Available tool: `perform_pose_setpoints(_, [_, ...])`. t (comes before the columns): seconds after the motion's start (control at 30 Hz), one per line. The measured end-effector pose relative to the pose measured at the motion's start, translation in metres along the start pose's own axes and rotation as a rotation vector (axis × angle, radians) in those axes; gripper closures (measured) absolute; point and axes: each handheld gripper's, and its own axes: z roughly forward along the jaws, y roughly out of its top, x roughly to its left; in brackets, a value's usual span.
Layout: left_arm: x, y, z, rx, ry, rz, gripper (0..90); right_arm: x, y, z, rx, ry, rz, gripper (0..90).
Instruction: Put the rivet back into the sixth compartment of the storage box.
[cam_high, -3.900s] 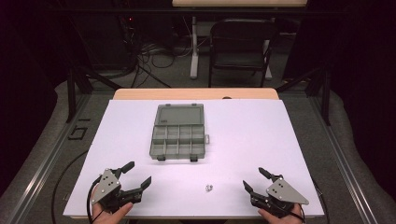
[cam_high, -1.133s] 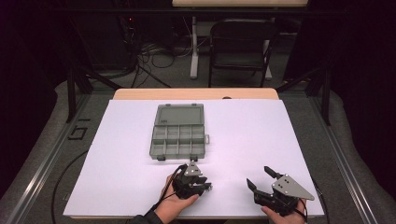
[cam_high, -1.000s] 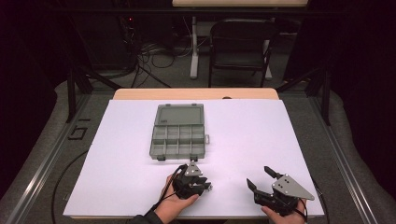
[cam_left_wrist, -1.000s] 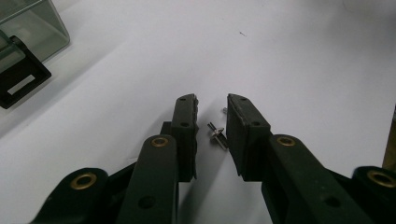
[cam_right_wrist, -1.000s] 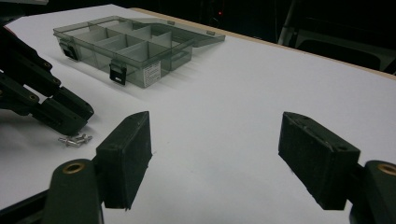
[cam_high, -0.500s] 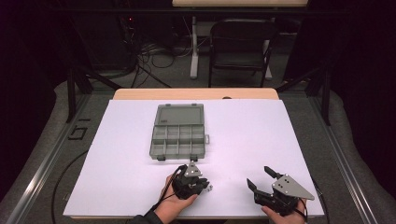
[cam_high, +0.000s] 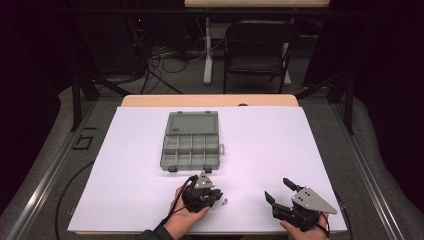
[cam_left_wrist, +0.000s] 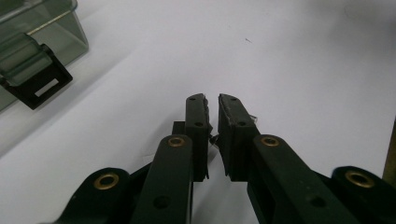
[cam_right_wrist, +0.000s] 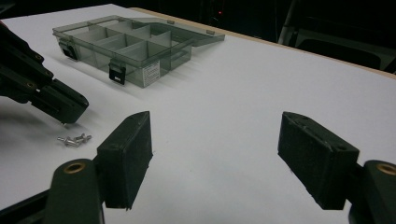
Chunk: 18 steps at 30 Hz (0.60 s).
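Risk | left gripper (cam_left_wrist: 212, 99) jaws pinched nearly together, catch unclear; small screws (cam_right_wrist: 74, 139) lie near table's (cam_high: 125, 200) front edge beside its tips; thin grip could drop one; right gripper (cam_high: 276, 189) gapes wide, empty

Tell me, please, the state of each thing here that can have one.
Box: open, compartments empty.
Lid: folded back flat on the table.
Latches: undone, hanging at the front wall.
Screws: loose on the table.
Left gripper: shut; holding a screw, cannot tell.
Right gripper: open, holding nothing.
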Motion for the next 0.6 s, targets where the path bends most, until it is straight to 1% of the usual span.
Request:
perform_pose_setpoints(0.13, [0.001, 0.001, -0.007, -0.024, 0.001, -0.005, 82.6, 0.0, 0.0, 0.0, -0.004, -0.001, 0.0, 25.8])
perform_pose_setpoints(0.17, [0.0, 0.001, -0.008, -0.031, 0.001, -0.014, 82.6, 0.0, 0.0, 0.0, 0.0, 0.0, 0.0, 25.8])
perform_pose_setpoints(0.23, [0.001, 0.003, -0.014, -0.035, -0.001, -0.008, 82.6, 0.0, 0.0, 0.0, -0.004, 0.0, 0.001, 25.7])
perform_pose_setpoints(0.3, [0.002, 0.004, -0.019, -0.052, 0.008, -0.004, 82.6, 0.0, 0.0, 0.0, -0.001, 0.004, 0.001, 25.8])
perform_pose_setpoints(0.37, [0.003, 0.006, -0.025, -0.07, 0.015, -0.009, 82.6, 0.0, 0.0, 0.0, 0.0, 0.003, 0.001, 25.8])
perform_pose_setpoints(0.4, [0.005, 0.007, -0.029, -0.087, 0.019, -0.012, 82.6, 0.0, 0.0, 0.0, -0.001, -0.001, 0.001, 25.8])
perform_pose_setpoints(0.43, [0.006, 0.008, -0.032, -0.092, 0.021, -0.015, 82.5, 0.0, 0.0, 0.0, -0.001, 0.003, 0.001, 25.7])
perform_pose_setpoints(0.5, [0.009, 0.01, -0.039, -0.113, 0.032, -0.017, 82.6, 0.0, 0.0, 0.0, -0.001, 0.003, 0.0, 25.8])
perform_pose_setpoints(0.6, [0.016, 0.012, -0.048, -0.144, 0.052, -0.033, 82.6, 0.0, 0.0, 0.0, -0.001, 0.002, 0.0, 25.8])
